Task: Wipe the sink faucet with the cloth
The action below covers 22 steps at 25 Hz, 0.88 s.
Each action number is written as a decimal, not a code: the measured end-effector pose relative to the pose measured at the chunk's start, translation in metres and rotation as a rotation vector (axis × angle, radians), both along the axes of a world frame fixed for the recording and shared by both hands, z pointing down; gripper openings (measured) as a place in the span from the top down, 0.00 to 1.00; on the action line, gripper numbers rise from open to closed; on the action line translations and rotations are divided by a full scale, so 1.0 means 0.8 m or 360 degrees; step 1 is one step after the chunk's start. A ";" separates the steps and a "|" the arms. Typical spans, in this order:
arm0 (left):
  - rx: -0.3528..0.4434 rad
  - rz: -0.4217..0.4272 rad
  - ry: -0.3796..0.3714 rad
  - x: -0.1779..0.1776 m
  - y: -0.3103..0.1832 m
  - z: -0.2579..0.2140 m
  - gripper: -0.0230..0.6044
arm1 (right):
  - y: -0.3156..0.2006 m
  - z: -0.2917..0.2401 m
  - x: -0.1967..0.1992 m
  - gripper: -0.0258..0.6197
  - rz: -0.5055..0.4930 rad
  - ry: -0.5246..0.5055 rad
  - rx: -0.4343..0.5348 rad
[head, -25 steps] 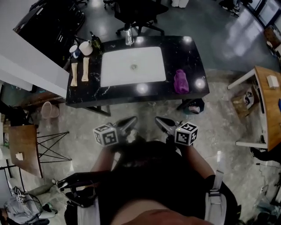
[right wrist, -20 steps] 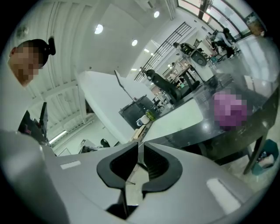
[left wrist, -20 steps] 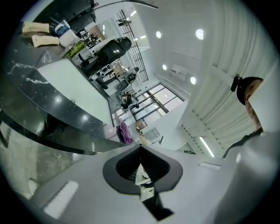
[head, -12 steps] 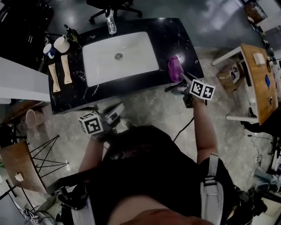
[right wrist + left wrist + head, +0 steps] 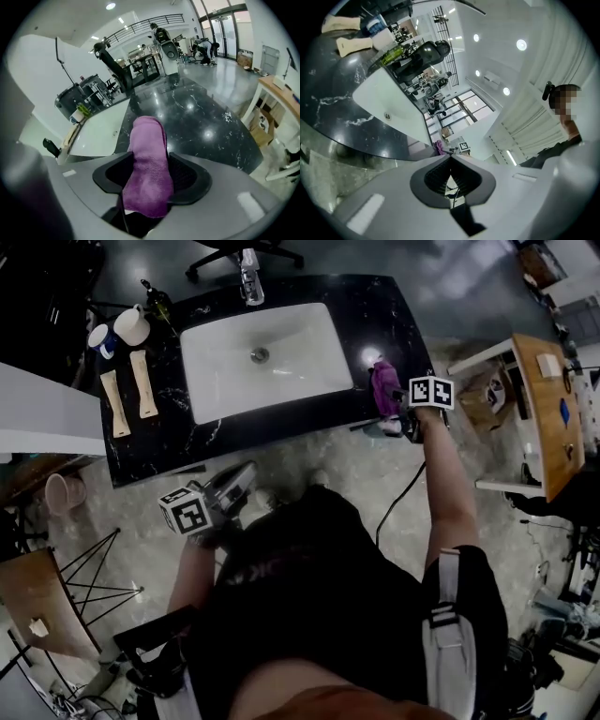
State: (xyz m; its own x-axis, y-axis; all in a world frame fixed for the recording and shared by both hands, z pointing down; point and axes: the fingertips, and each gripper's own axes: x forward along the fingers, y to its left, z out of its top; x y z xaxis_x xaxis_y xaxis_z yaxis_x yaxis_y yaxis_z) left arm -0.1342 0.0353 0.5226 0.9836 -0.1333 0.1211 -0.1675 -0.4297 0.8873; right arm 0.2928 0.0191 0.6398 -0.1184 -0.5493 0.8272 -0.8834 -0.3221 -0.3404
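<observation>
Right gripper (image 5: 151, 164): jaws have just been opening, now wide; purple terry cloth (image 5: 148, 136) between them, on black marble tabletop (image 5: 197, 117). Left gripper (image 5: 450, 159): jaws closed, empty.

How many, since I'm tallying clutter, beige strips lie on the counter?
2, on the counter left of the sink: one strip by the outer edge, the other nearer the sink. None seems hidden.

No word, number or brand can be read anywhere. The only printed marks are black-and-white square patterns on the left marker cube (image 5: 186, 512), at about seven o'clock in the head view, and on the right marker cube (image 5: 431, 392), at about two o'clock. Neither carries letters. Any print on the bottle (image 5: 155, 304), at eleven o'clock on the tabletop (image 5: 398, 324), is too small to tell.
</observation>
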 end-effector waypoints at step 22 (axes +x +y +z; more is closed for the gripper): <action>0.0177 -0.0389 0.0005 0.022 -0.080 -0.048 0.97 | -0.264 -0.260 -0.230 0.80 -0.1474 0.0457 0.0878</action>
